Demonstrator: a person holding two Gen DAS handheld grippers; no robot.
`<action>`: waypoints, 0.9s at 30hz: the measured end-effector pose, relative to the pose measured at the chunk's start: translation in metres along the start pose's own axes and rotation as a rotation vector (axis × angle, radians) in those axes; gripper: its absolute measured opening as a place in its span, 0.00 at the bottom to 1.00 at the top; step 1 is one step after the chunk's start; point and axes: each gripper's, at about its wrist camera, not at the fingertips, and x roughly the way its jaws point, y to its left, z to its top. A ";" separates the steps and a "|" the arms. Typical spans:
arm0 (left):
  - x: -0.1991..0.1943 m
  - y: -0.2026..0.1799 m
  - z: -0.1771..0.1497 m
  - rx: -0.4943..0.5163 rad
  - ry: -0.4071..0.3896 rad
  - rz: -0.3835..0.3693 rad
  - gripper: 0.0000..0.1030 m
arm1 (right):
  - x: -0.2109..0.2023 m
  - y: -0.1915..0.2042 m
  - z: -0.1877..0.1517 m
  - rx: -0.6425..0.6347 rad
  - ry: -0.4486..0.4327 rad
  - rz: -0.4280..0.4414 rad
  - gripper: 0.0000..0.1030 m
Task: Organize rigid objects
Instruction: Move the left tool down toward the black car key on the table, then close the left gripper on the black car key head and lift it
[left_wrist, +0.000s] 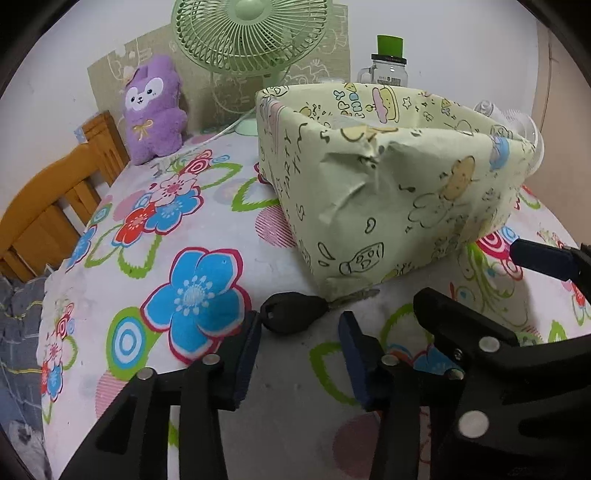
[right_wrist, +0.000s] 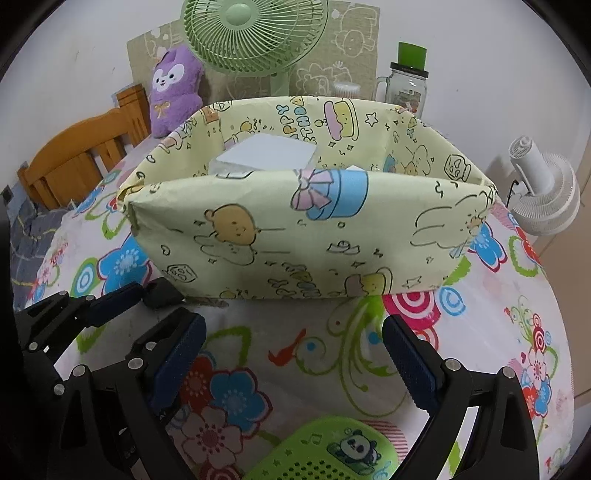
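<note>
- Black key (left_wrist: 291, 311), with a smooth rounded plastic head and a thin metal blade, lies flat on the flowered tablecloth (left_wrist: 207, 236), its blade tip touching the near corner of the box (left_wrist: 388, 177).
- That box is a rectangular open-topped bin wrapped in pale yellow-green cartoon paper, creased and torn along its near rim; a white flat-topped block (right_wrist: 269, 153) sits inside it.
- Left gripper (left_wrist: 299, 332) hovers low over the cloth with its fingers spread and nothing between them; the left blue textured pad touches or nearly touches the key head.
- Right gripper (right_wrist: 291, 350) is also spread wide and holds nothing, facing the box's long side.
- A green perforated plastic piece with a panda sticker (right_wrist: 332, 458) lies under the right gripper, at the bottom of the right wrist view.
- Behind the box stand a pale green wire-cage fan (left_wrist: 251, 44), a fuzzy purple plush (left_wrist: 153, 110), and a glass jar with a green cap (left_wrist: 389, 66).
- A small white fan (right_wrist: 546, 195) sits to the box's right; a wooden chair (left_wrist: 55, 206) stands at the table's left edge.
</note>
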 end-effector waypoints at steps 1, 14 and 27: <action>-0.002 -0.002 -0.002 0.005 -0.001 0.005 0.40 | -0.001 0.000 -0.002 -0.007 0.000 -0.002 0.95; -0.021 -0.015 -0.020 0.002 0.006 0.021 0.38 | -0.011 -0.001 -0.020 -0.052 0.013 -0.019 0.95; 0.001 -0.006 0.000 -0.001 -0.007 0.000 0.73 | -0.001 -0.014 -0.006 -0.003 0.013 -0.034 0.95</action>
